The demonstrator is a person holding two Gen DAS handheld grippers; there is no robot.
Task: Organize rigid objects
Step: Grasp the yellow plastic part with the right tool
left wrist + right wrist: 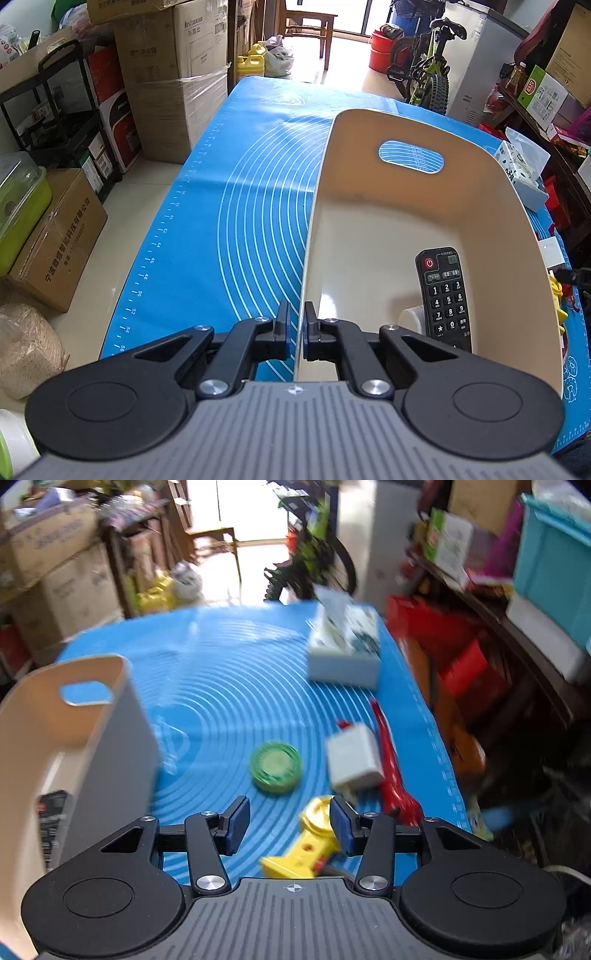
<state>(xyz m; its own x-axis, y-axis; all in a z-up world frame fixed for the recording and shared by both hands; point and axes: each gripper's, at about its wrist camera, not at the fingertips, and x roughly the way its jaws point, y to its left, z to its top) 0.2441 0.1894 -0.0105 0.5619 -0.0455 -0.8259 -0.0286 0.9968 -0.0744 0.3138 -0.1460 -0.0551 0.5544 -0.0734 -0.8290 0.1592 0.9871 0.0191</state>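
Cream bin (491, 206), its near wall pinched by the left gripper (300, 332), held a black remote (445, 295), while in the right wrist view the spread, empty right gripper (290, 825) hovered just short of the yellow toy (306, 845), whose long axis ran diagonally between its fingers.

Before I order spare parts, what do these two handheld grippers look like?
Both match: the left gripper and right gripper have black linkage arms with silver pivot screws, round black discs either side, and a grey ribbed body bearing a small crosshair mark. The finger pads are dark blue. No cables or sleeves show.
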